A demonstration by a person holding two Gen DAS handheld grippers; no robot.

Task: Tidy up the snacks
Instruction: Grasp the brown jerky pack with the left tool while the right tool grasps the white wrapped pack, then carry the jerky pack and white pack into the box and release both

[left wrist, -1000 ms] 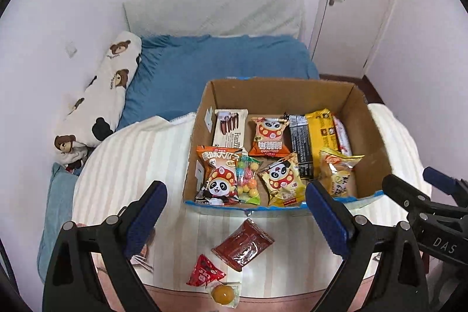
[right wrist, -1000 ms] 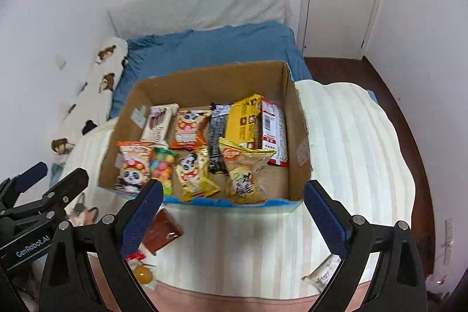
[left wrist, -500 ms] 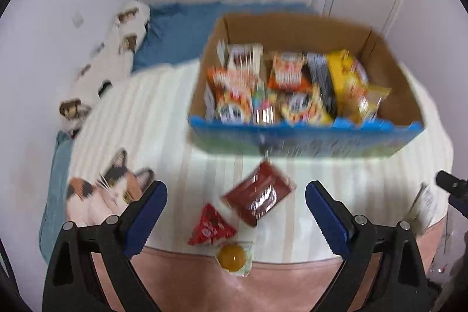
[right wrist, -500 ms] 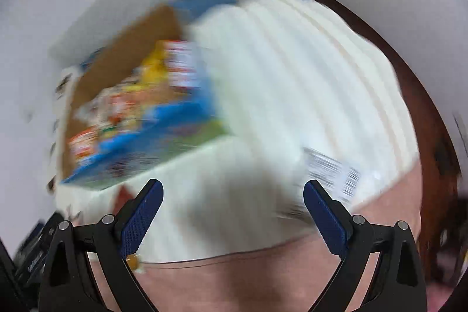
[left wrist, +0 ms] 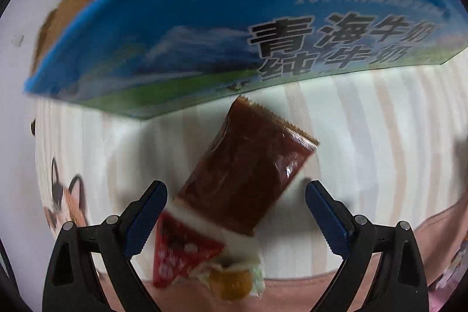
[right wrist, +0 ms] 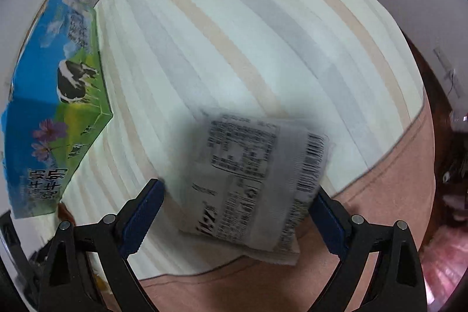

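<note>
In the left wrist view my left gripper (left wrist: 236,212) is open, its fingers on either side of a dark red-brown snack packet (left wrist: 248,168) lying on the striped bed cover. A small red triangular packet (left wrist: 178,253) and a yellow jelly cup (left wrist: 231,282) lie just below it. The blue-fronted cardboard snack box (left wrist: 234,19) fills the top. In the right wrist view my right gripper (right wrist: 237,212) is open around a white packet (right wrist: 251,183) with a barcode and printed label, near the bed's edge. The box (right wrist: 55,107) is at the left.
The striped cover (right wrist: 248,34) ends at a pink sheet edge (right wrist: 380,209) near both grippers. A cat print (left wrist: 64,203) is on the cover at the left. Dark floor (right wrist: 447,151) lies beyond the bed at the right.
Both grippers have dropped down close to the bed. The left now straddles the dark red packet in front of the box; the right has swung right and down onto the white packet.
</note>
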